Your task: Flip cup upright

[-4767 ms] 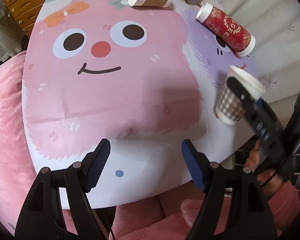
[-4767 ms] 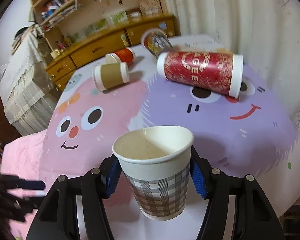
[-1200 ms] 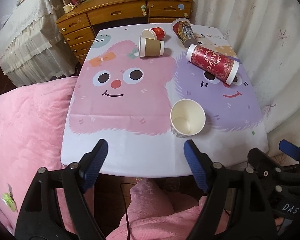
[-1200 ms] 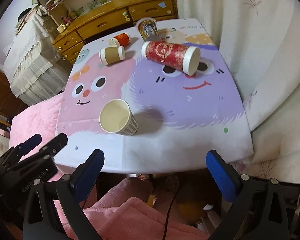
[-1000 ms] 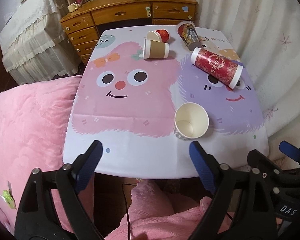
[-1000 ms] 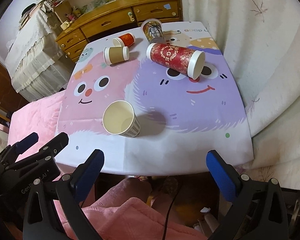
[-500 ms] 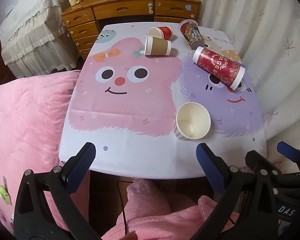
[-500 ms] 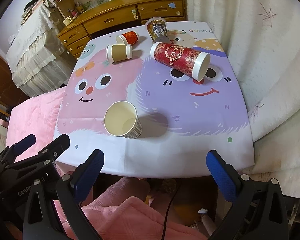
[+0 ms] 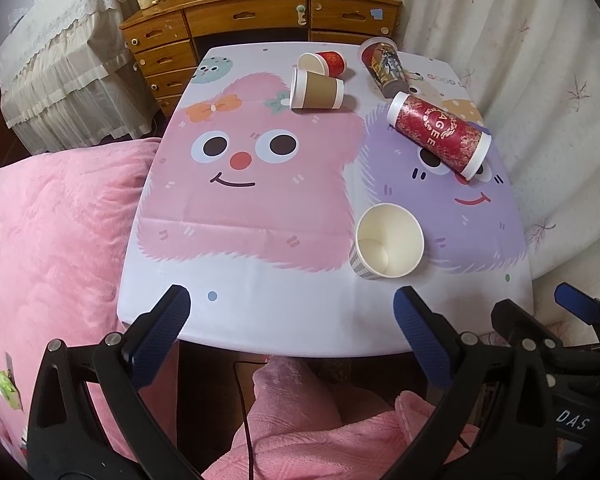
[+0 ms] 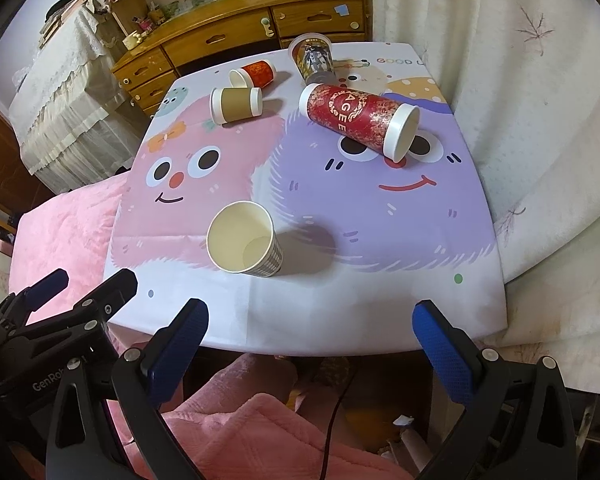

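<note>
A checked paper cup (image 9: 387,247) stands upright, mouth up, near the table's front edge; it also shows in the right wrist view (image 10: 245,245). My left gripper (image 9: 292,332) is open and empty, held back above the front edge. My right gripper (image 10: 312,344) is open wide and empty, also off the front edge. A tall red cup (image 9: 438,135) (image 10: 360,121) lies on its side on the purple face. A brown cup (image 9: 317,90) (image 10: 237,105), a small red cup (image 9: 323,64) (image 10: 253,73) and a printed cup (image 9: 384,66) (image 10: 313,58) lie on their sides at the back.
The table (image 9: 236,312) has a pink and purple cartoon cloth. A pink blanket (image 9: 56,232) lies to the left and over the lap. A wooden dresser (image 9: 260,20) stands behind. White curtains (image 9: 540,80) hang on the right.
Since 4.8 s ago the right gripper has let go of the checked cup, now standing on the table. Both grippers have pulled back and up, and the left has opened wider.
</note>
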